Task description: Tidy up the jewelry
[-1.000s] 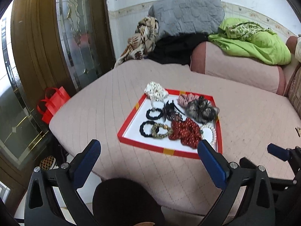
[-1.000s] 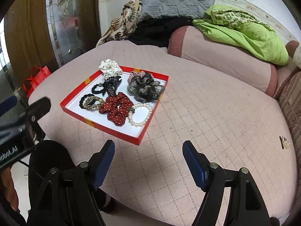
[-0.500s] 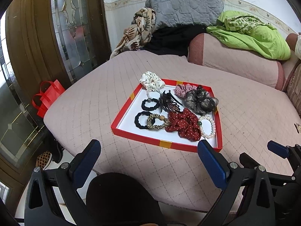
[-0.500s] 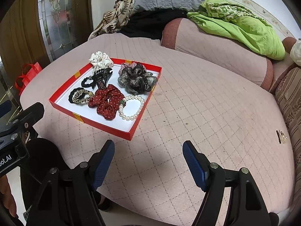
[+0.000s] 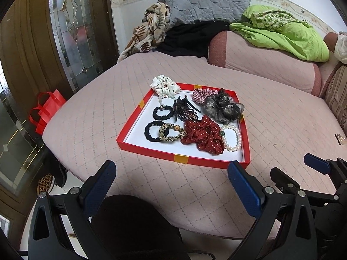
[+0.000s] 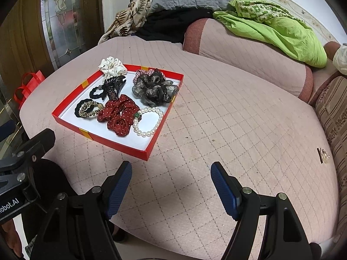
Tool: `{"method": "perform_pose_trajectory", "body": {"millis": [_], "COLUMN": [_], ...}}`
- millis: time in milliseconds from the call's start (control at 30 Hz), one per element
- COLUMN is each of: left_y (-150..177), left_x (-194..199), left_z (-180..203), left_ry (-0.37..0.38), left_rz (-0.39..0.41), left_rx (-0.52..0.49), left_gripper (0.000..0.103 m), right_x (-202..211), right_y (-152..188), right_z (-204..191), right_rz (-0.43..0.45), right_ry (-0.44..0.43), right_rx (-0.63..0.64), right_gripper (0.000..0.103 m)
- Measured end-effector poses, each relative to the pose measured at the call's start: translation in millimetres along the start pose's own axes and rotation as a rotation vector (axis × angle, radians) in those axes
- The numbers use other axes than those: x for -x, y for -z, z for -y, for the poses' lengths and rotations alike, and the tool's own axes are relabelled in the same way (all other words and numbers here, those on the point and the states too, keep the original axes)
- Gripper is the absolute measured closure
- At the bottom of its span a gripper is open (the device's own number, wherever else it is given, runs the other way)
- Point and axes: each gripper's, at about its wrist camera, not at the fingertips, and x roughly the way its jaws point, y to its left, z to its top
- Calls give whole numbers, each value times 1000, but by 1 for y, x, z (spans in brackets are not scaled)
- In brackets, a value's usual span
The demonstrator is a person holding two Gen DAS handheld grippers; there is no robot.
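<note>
Both grippers, left gripper (image 5: pixel 171 177) and right gripper (image 6: pixel 171 177), have come closer to the red tray (image 5: pixel 182 158), wide open and empty, ready to pick.

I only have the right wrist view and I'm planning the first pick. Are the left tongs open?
Observer: Yes, the left tongs are open, with nothing between them.
Operator: What lies ahead of them?
Observer: The tray, roughly centred ahead, its near wall closest.
Operator: Anything on the floor on that side?
Observer: A checked shoe, left of the tongs.
</note>
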Motion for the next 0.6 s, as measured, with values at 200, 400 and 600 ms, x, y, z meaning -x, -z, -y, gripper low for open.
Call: {"method": "perform_pose_trajectory", "body": {"millis": [200,400,600], "left_y": [1,1,3], "left_x": [-2,-5,-9], "left_z": [-1,1,5], "left_ry": [13,29,48], "left_rz": [-15,-28,-47], "left_rx": [10,11,0], "left_gripper": [1,1,1], "right_x": [-2,-4,-7], "right_y": [1,1,1], "right_z": [1,3,4], "right_rz": [-5,-9,-17], "right_ry": [3,2,4], "right_rx": [-5,-7,-10], "right_gripper": [23,23,23]}}
